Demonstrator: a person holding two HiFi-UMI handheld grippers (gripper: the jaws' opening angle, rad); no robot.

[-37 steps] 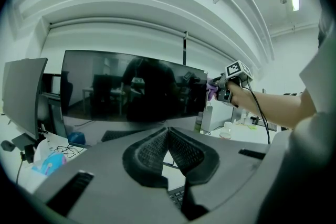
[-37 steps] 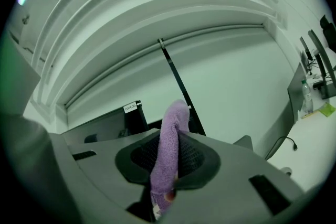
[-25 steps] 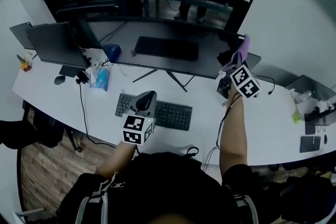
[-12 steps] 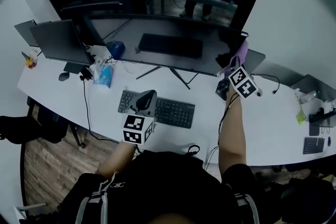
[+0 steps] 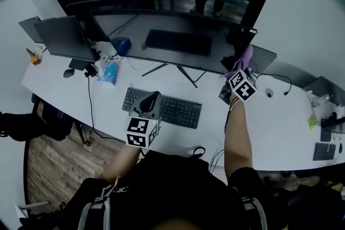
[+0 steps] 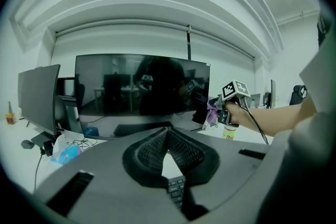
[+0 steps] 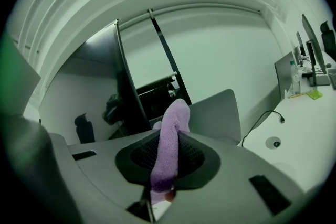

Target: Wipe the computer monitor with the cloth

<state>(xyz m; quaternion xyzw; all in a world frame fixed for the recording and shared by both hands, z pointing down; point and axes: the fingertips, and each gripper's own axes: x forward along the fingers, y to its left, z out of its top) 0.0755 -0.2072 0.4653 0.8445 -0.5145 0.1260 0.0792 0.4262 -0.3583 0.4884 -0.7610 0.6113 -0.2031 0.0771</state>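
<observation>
A wide dark monitor [image 5: 161, 24] stands at the back of the white desk [image 5: 280, 126]; it fills the middle of the left gripper view as the monitor [image 6: 142, 94]. My right gripper [image 5: 243, 62] is shut on a purple cloth [image 5: 245, 56] at the monitor's lower right corner. In the right gripper view the cloth [image 7: 170, 144] sticks up between the shut jaws, with the monitor's edge [image 7: 126, 81] just to the left. My left gripper [image 5: 149, 103] hovers shut over the keyboard [image 5: 170, 109], holding nothing; its jaws meet at the left gripper [image 6: 167, 136].
A second, smaller monitor [image 5: 59, 37] stands at the left, with a mouse [image 5: 68, 72], cables and a blue packet [image 5: 109, 74] beside it. A grey laptop stand [image 5: 261, 59] is behind the right gripper. A bottle [image 6: 229, 131] stands below the right hand. More devices lie at the far right [image 5: 323, 148].
My right gripper with the cloth has slid down and slightly left along the monitor's right edge. The left gripper has stayed over the keyboard.
</observation>
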